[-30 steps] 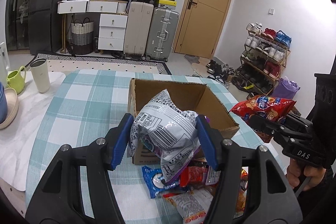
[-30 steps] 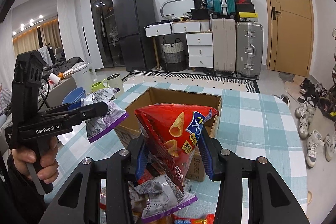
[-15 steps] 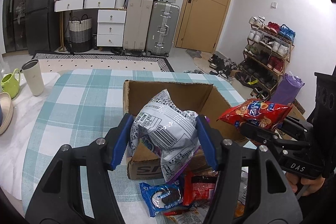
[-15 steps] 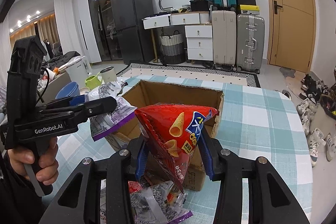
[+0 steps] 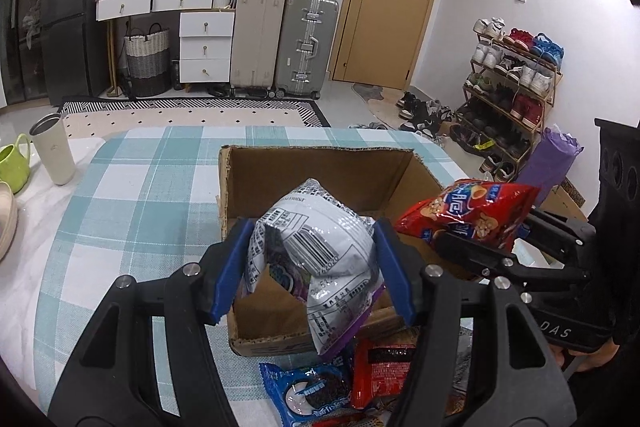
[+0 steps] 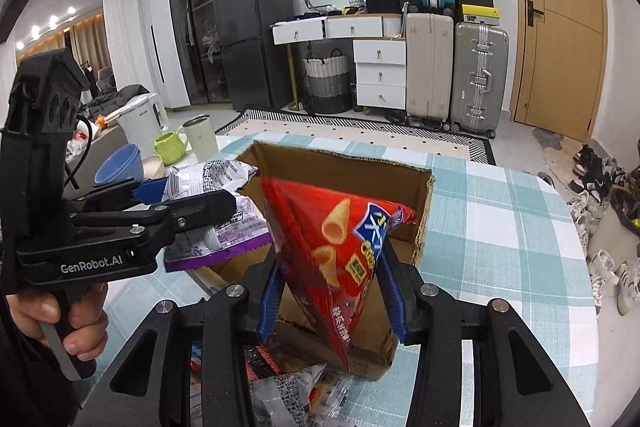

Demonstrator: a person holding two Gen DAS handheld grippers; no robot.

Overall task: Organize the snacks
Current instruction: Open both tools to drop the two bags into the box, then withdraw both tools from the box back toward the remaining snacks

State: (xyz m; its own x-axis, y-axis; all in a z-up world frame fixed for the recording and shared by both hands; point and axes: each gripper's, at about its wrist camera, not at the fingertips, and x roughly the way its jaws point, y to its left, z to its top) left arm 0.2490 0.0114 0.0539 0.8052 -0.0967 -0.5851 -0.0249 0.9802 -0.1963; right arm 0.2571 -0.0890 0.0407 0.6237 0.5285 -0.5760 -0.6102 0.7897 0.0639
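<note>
Left tongs [image 5: 314, 269] clamped on a silver-and-purple snack bag [image 5: 320, 255], blue pads pressing both sides of it; bag sits centre frame in the left wrist view, bulging up between the pads, its lower purple-edged corner hanging below them. Bag is over the near part of the open cardboard box [image 5: 320, 171], which stands on the checked surface [image 5: 132, 195].

Right tongs [image 6: 330, 297] clamped on a red cone-snack bag [image 6: 340, 247], pads on its narrow lower half; wide top stands above the pads, point hangs down below them, centre of the right wrist view. This bag is over the near edge of the same box.

In the left view the red bag shows at right, over the box's right wall. Loose packets lie on the surface below the box at the bottom of the frame: blue cookie pack [image 5: 308, 391], red packet [image 5: 380, 367].

A hand [image 6: 60, 319] grips the left tool's handle at lower left in the right view.
</note>
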